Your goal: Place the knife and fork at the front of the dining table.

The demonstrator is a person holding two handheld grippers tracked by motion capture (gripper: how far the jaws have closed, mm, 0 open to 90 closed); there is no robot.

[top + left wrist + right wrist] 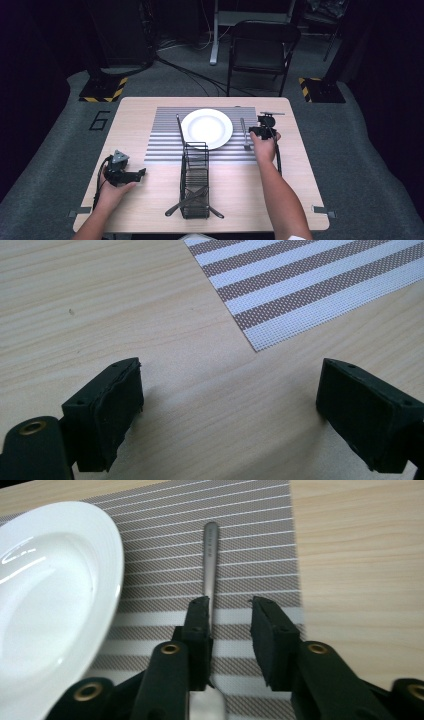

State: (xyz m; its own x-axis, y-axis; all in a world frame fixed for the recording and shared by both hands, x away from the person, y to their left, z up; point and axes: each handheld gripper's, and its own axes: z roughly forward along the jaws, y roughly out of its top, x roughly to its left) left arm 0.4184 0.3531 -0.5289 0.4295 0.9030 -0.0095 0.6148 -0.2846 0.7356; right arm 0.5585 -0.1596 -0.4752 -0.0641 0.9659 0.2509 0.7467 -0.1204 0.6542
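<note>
Wooden table (300, 165) carries a striped placemat (165, 145). On that placemat a white plate (207, 128) sits centred; right of it lies a fork (210, 555). Above the fork, the right gripper (229, 617) stands parted, unclamped. Off the placemat's left, the left gripper (227, 405) gapes empty.

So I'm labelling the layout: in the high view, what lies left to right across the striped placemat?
Knife → white plate → fork → right gripper.

Bright table, dark surroundings, slight softness.
</note>
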